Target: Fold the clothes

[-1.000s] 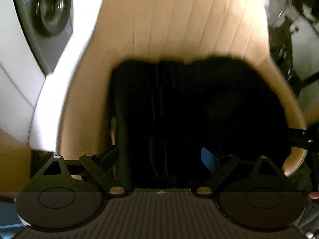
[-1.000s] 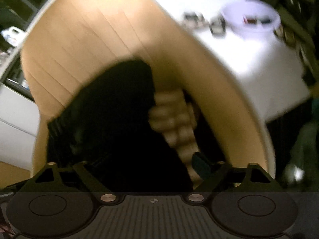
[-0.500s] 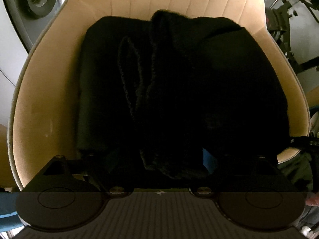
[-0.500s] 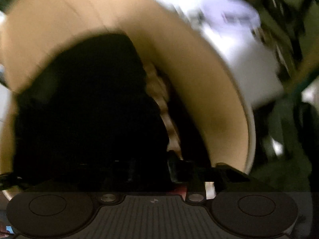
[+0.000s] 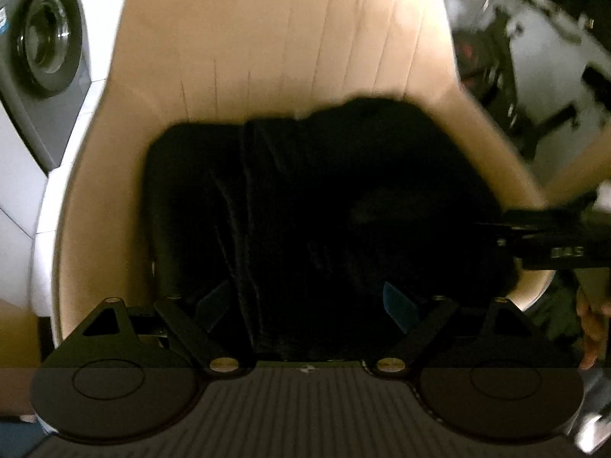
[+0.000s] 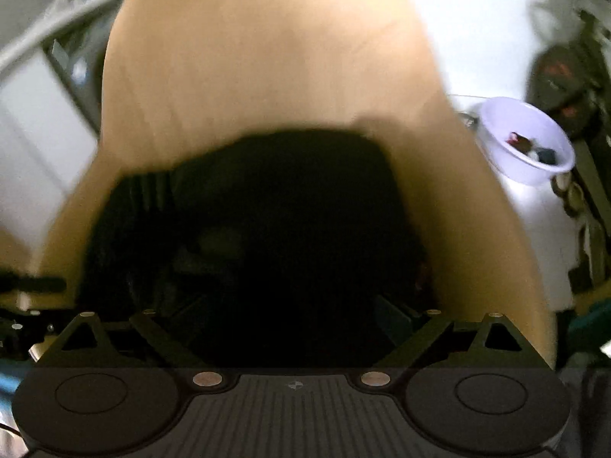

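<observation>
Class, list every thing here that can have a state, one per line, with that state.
Black garment: bunched on the seat, not neatly folded.
Chair: upright, holding the garment.
Left gripper: open, gripping nothing.
Right gripper: open, just widened, gripping nothing.
Washer door: shut.
Bowl: holding small items.

Both views are motion-blurred. The black garment (image 5: 324, 229) shows no readable folds or edges in its dark centre; its near hem is hidden behind the left gripper (image 5: 307, 303) body at 6 o'clock. The chair (image 5: 267, 45) backrest is cut off at 12 o'clock. The washing machine (image 5: 42, 57) is cropped at 9 o'clock. Contents of the white bowl (image 6: 525, 141) at 2 o'clock are too small to identify.
</observation>
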`<act>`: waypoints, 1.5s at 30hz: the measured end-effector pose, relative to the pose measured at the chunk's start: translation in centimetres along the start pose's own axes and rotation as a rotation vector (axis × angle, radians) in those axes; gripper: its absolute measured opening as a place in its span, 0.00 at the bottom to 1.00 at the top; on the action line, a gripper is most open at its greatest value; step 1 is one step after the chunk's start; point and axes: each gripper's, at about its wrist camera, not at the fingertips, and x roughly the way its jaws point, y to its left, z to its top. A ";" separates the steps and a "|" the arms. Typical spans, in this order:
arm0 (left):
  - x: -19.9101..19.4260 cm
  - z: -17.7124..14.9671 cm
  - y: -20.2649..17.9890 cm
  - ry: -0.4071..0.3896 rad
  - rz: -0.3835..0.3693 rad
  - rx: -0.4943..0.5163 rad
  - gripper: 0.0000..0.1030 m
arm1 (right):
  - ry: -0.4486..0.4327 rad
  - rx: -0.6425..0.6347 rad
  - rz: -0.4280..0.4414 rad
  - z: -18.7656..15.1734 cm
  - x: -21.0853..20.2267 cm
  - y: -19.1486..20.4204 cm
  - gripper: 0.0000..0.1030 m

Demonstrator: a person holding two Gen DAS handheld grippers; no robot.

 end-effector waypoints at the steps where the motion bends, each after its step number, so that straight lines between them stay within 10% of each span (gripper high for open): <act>1: 1.2 -0.3 0.1 0.025 0.014 -0.002 0.86 | 0.031 -0.029 -0.013 -0.3 1.4 0.6 0.89; 8: 5.1 -1.7 3.4 -0.012 -0.012 -0.174 0.98 | 0.106 -0.015 0.009 0.0 7.4 0.4 0.99; 16: 3.3 -1.6 2.5 0.014 0.053 -0.204 0.99 | 0.067 0.026 0.001 -0.7 4.6 0.8 0.99; 45: -25.3 -9.0 -19.4 -0.160 0.269 -0.189 1.00 | -0.180 0.011 -0.019 -10.3 -37.8 -5.7 0.99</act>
